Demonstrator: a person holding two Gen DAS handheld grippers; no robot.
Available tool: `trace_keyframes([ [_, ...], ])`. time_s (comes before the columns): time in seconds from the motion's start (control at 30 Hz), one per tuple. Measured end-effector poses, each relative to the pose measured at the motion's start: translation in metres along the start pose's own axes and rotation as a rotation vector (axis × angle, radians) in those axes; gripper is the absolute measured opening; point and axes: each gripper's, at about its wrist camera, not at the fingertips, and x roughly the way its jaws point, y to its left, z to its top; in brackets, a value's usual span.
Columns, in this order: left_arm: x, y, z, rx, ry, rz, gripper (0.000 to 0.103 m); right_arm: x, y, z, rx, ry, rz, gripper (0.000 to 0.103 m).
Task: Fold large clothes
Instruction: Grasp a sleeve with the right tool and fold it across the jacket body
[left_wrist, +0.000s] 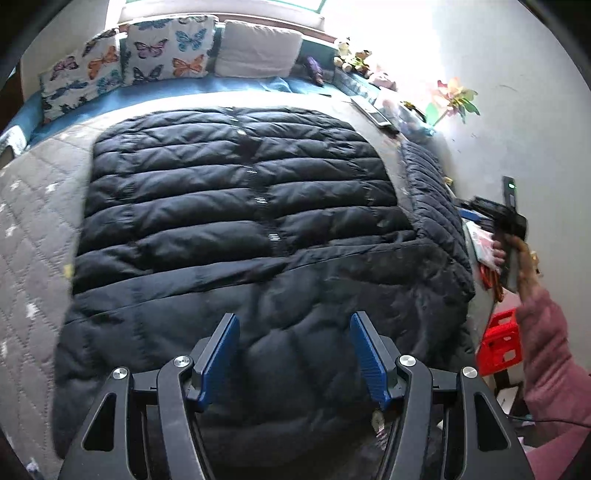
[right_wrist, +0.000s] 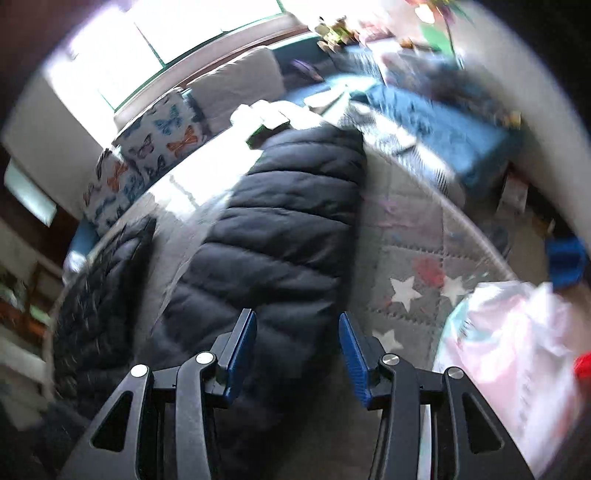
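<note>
In the left wrist view, two butterfly-print cushions sit along the upper left of the frame beside a plain beige cushion, all at the far end of the bed. The grey quilted bedcover with white stars fills the left side. A large black quilted puffer coat lies spread flat across the middle of the bed, one sleeve lying along its right edge. The left tongs stand apart at the bottom centre, blue pads wide, hovering over the coat's near part with nothing between them. At the right edge a hand in a pink sleeve holds the right tongs' black body; a red plastic crate sits below it.

In the blurred right wrist view, the sleeve shows at lower left, the coat runs up the middle, and the right tongs are apart over it, seemingly not touching. A pale pink bundle lies at lower right.
</note>
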Motion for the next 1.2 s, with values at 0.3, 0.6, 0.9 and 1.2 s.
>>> trace_keyframes([
  [0.3, 0.043, -0.04, 0.015, 0.073, 0.075, -0.051, 0.065, 0.023, -0.014, 0.019, 0.103, -0.016, 0.178, 0.051],
  [0.6, 0.054, -0.055, 0.018, 0.117, 0.081, -0.048, 0.065, -0.008, -0.001, 0.024, 0.107, -0.116, 0.321, 0.011],
  [0.9, -0.02, -0.005, 0.005, 0.021, -0.073, -0.03, 0.065, -0.117, 0.113, 0.013, -0.165, -0.279, 0.399, 0.01],
  [1.2, -0.118, 0.089, -0.053, -0.143, -0.254, 0.02, 0.067, -0.188, 0.291, -0.11, -0.715, -0.265, 0.474, 0.01],
])
